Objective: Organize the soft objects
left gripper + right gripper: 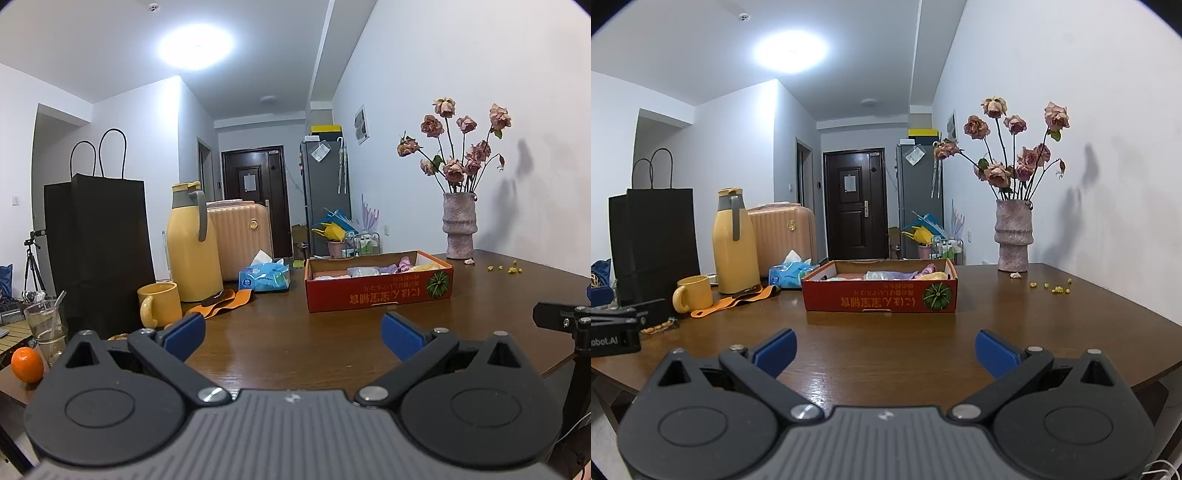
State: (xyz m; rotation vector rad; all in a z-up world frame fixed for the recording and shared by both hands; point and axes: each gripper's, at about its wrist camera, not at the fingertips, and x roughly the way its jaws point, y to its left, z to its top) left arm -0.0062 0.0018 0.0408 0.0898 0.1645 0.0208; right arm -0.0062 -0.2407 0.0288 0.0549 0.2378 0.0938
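**Glossy wood, matt cardboard, rough stoneware**

The table (886, 332) is dark wood with a glossy, light-reflecting finish. The box (879, 297) is printed cardboard, matt, with soft cloth-like items (886, 275) inside. The vase (459, 225) looks like rough, mottled ceramic. The grippers' fingers (183, 335) carry ribbed blue plastic pads on matt black plastic arms. The mug (160, 304) is smooth and glazed.

The table (886, 347) lies bare along its near edge up to the cardboard box (879, 295). The mug (693, 293), flask (733, 243) and paper bag (653, 240) crowd the left edge; the vase (1014, 240) blocks the far right corner.
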